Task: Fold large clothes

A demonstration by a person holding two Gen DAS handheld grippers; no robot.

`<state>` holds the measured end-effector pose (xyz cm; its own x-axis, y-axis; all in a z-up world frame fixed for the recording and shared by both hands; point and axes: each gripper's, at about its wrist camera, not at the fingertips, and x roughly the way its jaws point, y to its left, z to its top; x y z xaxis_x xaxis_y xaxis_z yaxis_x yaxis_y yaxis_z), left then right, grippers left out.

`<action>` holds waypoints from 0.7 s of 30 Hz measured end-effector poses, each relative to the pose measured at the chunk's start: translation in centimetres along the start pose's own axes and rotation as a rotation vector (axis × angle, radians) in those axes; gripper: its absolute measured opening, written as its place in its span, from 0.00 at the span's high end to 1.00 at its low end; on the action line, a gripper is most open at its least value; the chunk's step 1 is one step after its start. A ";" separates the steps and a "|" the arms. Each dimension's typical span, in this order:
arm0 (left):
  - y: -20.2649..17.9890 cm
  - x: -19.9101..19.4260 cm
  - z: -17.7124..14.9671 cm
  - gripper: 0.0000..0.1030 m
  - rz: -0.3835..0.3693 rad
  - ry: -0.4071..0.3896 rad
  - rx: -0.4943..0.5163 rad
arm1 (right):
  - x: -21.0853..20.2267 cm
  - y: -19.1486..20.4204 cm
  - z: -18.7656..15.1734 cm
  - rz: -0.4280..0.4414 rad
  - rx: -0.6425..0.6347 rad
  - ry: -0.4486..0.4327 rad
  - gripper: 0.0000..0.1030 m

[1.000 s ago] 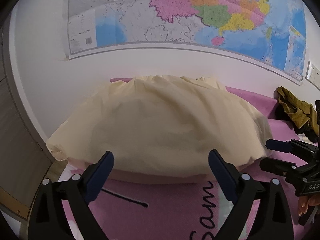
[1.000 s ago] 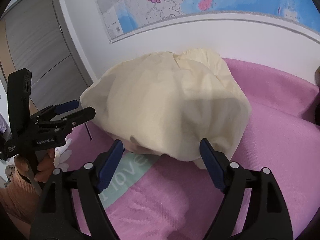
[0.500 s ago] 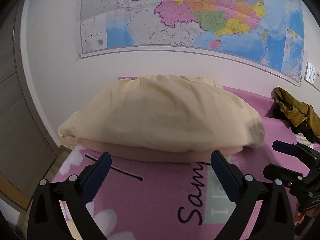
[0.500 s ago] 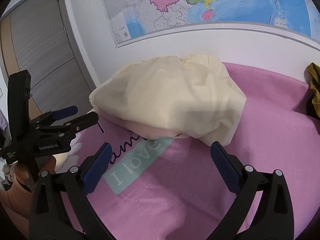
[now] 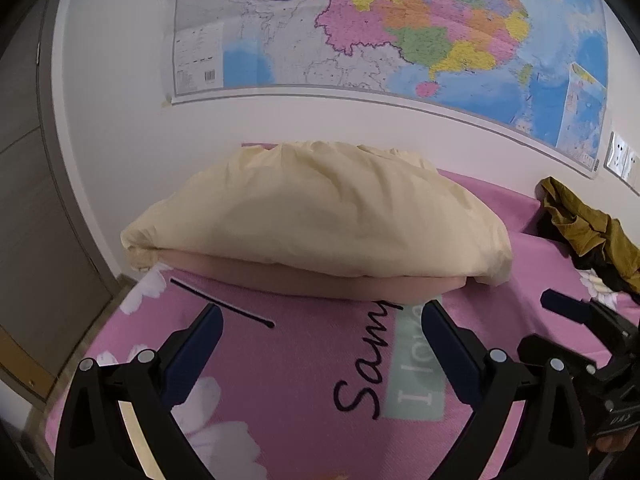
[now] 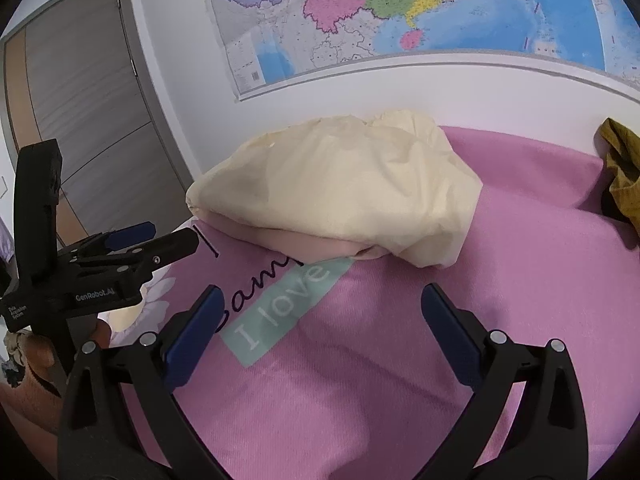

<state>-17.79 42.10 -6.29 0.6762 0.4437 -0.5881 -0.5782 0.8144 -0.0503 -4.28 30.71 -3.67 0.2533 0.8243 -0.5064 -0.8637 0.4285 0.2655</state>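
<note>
Bare pink bedspread point(image 6: 400, 360) ahead, cream pillow point(image 5: 320, 216) blocking beyond (wall probably close behind), olive garment point(image 5: 588, 232) rightward.

Ahead of me, at the far left of the bed, the folded cream garment point(image 5: 320, 216) lies as a puffy mound on a pink folded layer point(image 5: 320, 282).

Both wrist cams sitting low over pink bedspread point(image 5: 304, 360), tilting down toward wall map point(image 6: 440, 8); both catching same cream bundle point(image 5: 320, 216), right cam viewing from further right.
</note>
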 end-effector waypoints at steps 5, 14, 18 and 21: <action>0.0 -0.4 -0.4 0.07 0.000 0.001 0.000 | -0.4 0.4 -0.3 -0.002 -0.002 -0.004 0.06; -0.2 -0.8 -0.9 0.07 -0.012 0.007 0.000 | -1.1 0.9 -0.4 -0.002 -0.006 -0.018 0.06; -0.1 -0.8 -1.0 0.07 -0.026 0.014 -0.008 | -1.3 1.0 -0.5 -0.001 -0.006 -0.021 0.06; -0.1 -1.0 -1.2 0.07 -0.028 0.018 -0.010 | -1.4 1.1 -0.6 0.002 -0.003 -0.023 0.06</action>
<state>-18.94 41.09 -6.71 0.6840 0.4143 -0.6005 -0.5641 0.8223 -0.0752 -5.86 29.82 -3.13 0.2618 0.8333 -0.4869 -0.8653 0.4261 0.2639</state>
